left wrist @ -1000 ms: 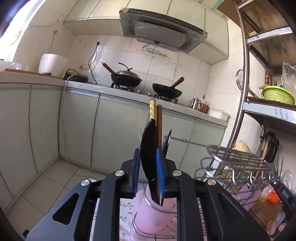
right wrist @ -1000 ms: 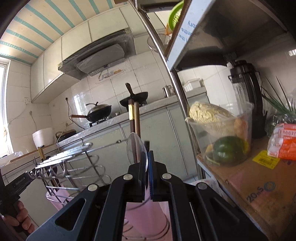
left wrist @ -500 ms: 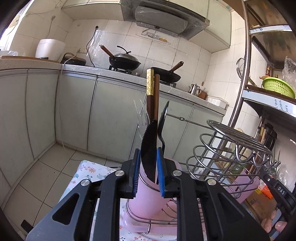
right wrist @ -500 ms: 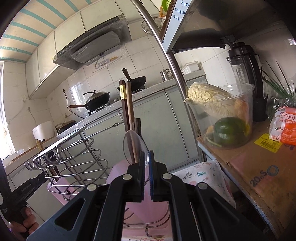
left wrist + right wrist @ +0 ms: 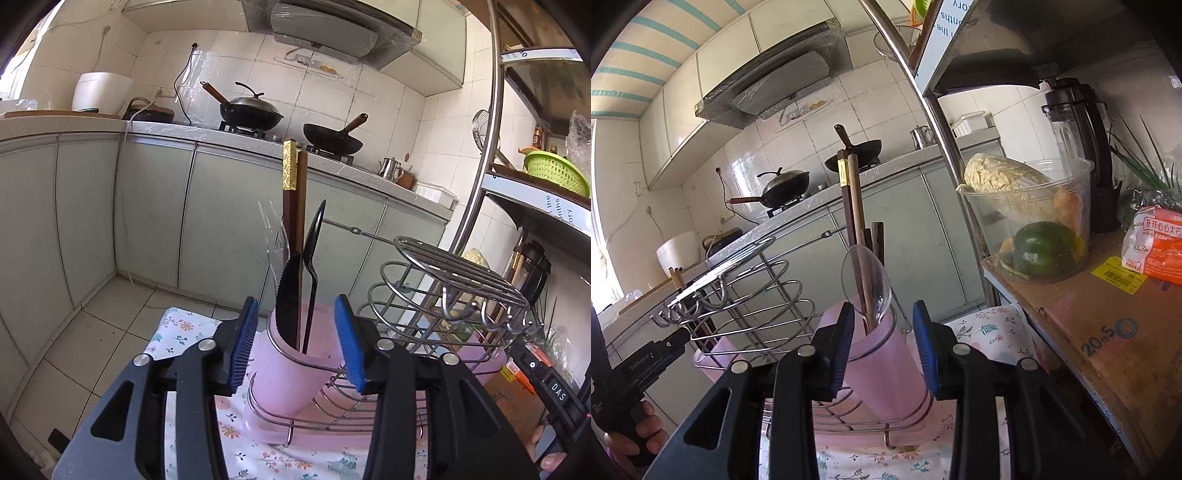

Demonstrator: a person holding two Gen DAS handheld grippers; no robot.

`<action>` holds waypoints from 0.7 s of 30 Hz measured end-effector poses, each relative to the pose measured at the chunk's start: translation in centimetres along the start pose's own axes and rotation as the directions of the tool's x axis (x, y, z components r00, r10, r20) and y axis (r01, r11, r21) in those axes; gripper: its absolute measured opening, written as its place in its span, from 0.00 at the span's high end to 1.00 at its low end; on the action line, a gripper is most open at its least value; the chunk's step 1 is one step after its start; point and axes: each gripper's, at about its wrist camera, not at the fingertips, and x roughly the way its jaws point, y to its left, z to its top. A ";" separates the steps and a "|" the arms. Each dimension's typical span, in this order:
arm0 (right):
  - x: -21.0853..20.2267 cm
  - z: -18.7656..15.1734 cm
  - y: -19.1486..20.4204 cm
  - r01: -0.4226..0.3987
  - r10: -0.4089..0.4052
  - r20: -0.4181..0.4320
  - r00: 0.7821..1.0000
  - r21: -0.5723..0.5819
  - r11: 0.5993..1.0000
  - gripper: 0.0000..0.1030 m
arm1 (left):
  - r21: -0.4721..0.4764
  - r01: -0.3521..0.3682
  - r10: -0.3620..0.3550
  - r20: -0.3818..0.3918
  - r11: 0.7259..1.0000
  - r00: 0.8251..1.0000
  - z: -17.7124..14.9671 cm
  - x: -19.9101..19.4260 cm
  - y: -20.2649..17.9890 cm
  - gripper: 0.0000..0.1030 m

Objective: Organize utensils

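Left wrist view: the black plastic knife (image 5: 288, 291) is stood in the pink cup (image 5: 291, 365), released so both grippers (image 5: 297, 341) (image 5: 884, 345) are spread wide, empty.

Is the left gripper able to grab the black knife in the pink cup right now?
Probably yes. The left gripper is open, its fingers either side of the pink cup, and the black knife stands right between them, nothing blocking.
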 end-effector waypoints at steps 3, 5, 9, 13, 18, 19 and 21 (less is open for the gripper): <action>-0.9 -0.1 0.3 -0.024 0.024 -0.012 1.000 0.009 1.000 0.59 | -0.008 0.009 -0.010 -0.016 1.000 1.000 -0.1 -0.9 -0.2 0.57; -1.5 -0.2 0.8 -0.037 0.038 -0.024 0.999 0.002 0.999 0.59 | -0.002 0.017 -0.017 -0.027 1.000 0.999 -0.2 -1.6 -0.5 0.57; -2.9 -0.5 2.1 -0.061 0.060 -0.031 0.998 -0.028 0.998 0.58 | 0.013 0.025 -0.024 -0.052 1.000 0.998 -0.5 -2.8 -1.2 0.51; -4.0 -0.9 3.4 -0.067 0.065 -0.029 0.997 -0.064 0.996 0.58 | 0.006 0.013 -0.013 -0.049 1.000 0.999 -0.9 -4.3 -1.4 0.50; -4.8 -1.5 4.7 -0.025 0.019 -0.065 0.998 -0.089 0.996 0.58 | 0.045 0.006 -0.003 -0.058 0.999 0.998 -1.2 -5.7 -2.3 0.49; -4.8 -1.6 4.8 -0.013 0.007 -0.072 0.997 -0.093 0.996 0.58 | 0.054 0.003 0.000 -0.056 0.999 0.998 -1.2 -6.0 -2.5 0.49; -4.8 -1.8 5.2 0.015 -0.026 -0.092 0.995 -0.111 0.994 0.58 | 0.067 0.004 -0.001 -0.055 0.998 0.998 -1.2 -6.5 -3.1 0.49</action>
